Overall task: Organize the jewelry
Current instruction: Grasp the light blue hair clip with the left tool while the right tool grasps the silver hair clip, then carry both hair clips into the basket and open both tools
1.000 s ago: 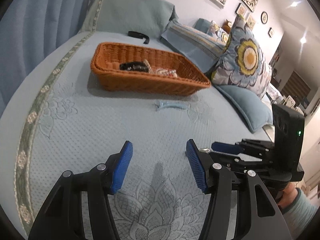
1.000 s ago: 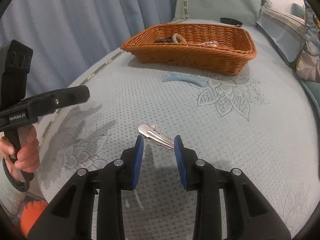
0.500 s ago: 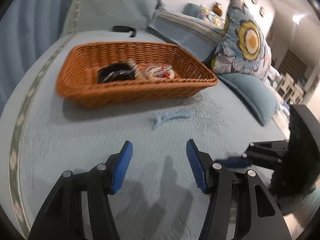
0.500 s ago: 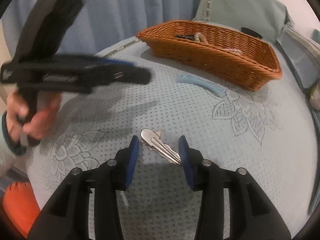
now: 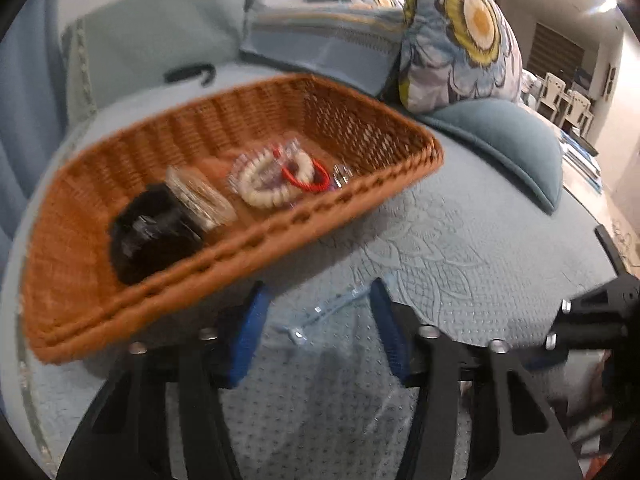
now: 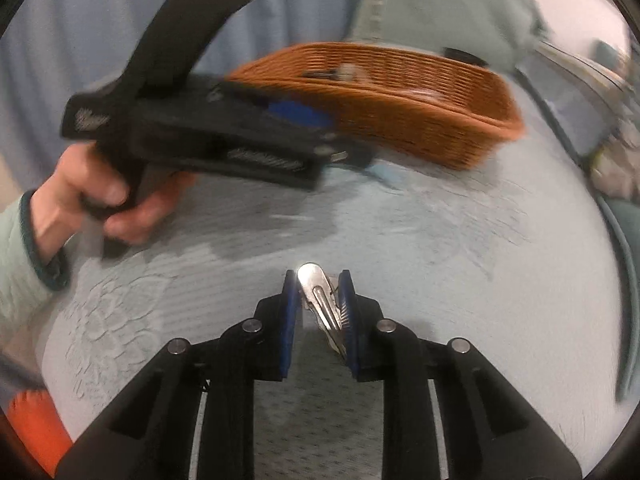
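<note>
An orange wicker basket (image 5: 72,280) on the bed holds a black item (image 5: 152,232), a beaded bracelet (image 5: 272,180) and a red band (image 5: 304,178). My left gripper (image 5: 316,328) is open just in front of the basket, with a pale blue hair clip (image 5: 320,314) lying between its fingers. My right gripper (image 6: 318,312) is nearly closed around a silver hair clip (image 6: 320,300) on the bedspread; the clip touches the right finger, with a small gap at the left. The left gripper also shows in the right wrist view (image 6: 328,140), before the basket (image 6: 420,92).
Pillows (image 5: 460,32) and a blue cushion (image 5: 504,140) lie right of the basket. A black band (image 5: 188,74) lies behind it. A blue curtain (image 6: 80,20) hangs beside the bed. The bedspread (image 6: 460,280) is light blue and quilted.
My left gripper has moved forward to the basket, bringing the blue clip between its fingers. My right gripper has narrowed around the silver clip.
</note>
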The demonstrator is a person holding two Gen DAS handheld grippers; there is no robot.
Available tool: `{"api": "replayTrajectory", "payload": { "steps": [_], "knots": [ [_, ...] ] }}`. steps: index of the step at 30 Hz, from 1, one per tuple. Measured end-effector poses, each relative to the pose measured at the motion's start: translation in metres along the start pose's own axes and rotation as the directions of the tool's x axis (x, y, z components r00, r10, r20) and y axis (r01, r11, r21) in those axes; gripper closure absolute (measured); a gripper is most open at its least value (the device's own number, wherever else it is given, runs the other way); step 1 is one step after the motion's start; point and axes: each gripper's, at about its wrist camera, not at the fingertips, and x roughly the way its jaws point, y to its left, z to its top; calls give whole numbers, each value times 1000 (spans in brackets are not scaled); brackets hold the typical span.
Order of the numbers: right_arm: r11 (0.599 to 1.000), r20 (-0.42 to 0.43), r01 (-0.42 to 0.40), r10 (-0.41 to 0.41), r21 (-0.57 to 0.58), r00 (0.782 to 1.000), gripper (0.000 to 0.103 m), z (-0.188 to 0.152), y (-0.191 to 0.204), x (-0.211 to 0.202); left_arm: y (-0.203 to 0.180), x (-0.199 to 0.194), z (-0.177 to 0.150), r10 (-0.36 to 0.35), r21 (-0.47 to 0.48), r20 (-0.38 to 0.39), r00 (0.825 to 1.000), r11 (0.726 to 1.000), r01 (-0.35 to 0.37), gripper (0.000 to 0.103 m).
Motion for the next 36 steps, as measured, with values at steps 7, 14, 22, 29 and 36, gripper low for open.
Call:
{"api": "replayTrajectory", "payload": {
  "steps": [7, 14, 22, 29, 36],
  "knots": [
    [991, 26, 4, -8, 135, 1000, 85, -5, -24, -5, -6, -8, -19, -86, -6, -56, 995, 996, 86, 82],
    [989, 36, -5, 0, 150, 999, 85, -6, -25, -8, -12, -7, -22, -96, -65, -41, 994, 994, 94, 70],
    [990, 32, 14, -18, 140, 999, 85, -7, -27, -7, -30, 1, -17, 20, -35, -17, 1000, 999, -20, 94],
    [996, 22, 37, -39, 82, 999, 84, -7, -14, -6, -26, -16, -29, 21, -73, 31, 999, 997, -19, 94],
    [995, 26, 88, -89, 41, 996, 85, -7, -3, -5, -17, -36, -43, -6, -150, 83, 997, 988, 18, 94]
  ]
}}
